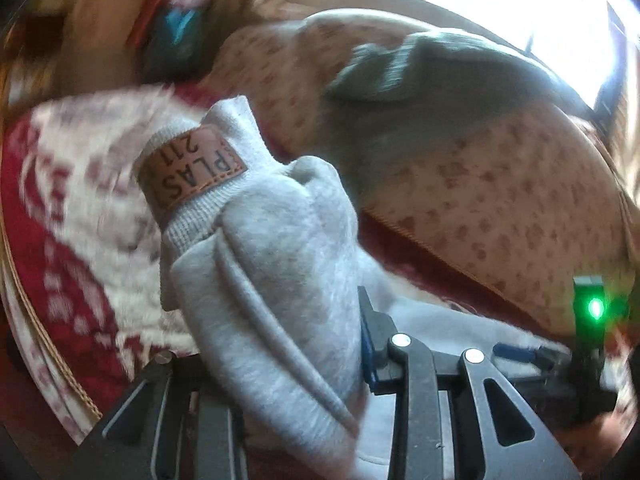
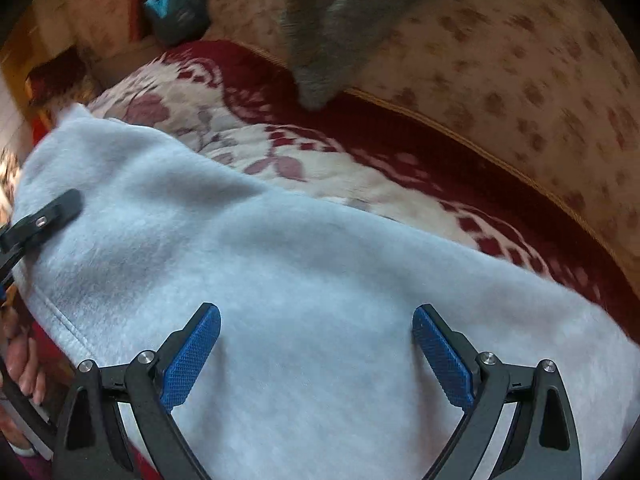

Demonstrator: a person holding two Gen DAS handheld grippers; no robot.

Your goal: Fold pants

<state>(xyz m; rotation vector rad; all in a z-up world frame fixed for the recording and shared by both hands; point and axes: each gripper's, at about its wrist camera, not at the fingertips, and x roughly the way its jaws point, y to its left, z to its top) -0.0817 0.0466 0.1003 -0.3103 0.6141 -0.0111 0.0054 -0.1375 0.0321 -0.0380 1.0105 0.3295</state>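
Bunching grey pants (image 1: 272,248) between jaws

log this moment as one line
left tongs: shut on pants | right tongs: open over pants | fold: not done

The pants (image 2: 304,300) are pale heather grey, with a brown patch (image 1: 192,172) bearing dark letters and lighter stitching. The blanket (image 2: 280,160) is deep red with a cream field and dusty pink flowers. The cushion (image 2: 520,80) is beige with small brownish sprigs, edged in gold cord. A grey cloth (image 2: 340,28) lies on it. Gripper pads (image 2: 192,356) are blue on black.
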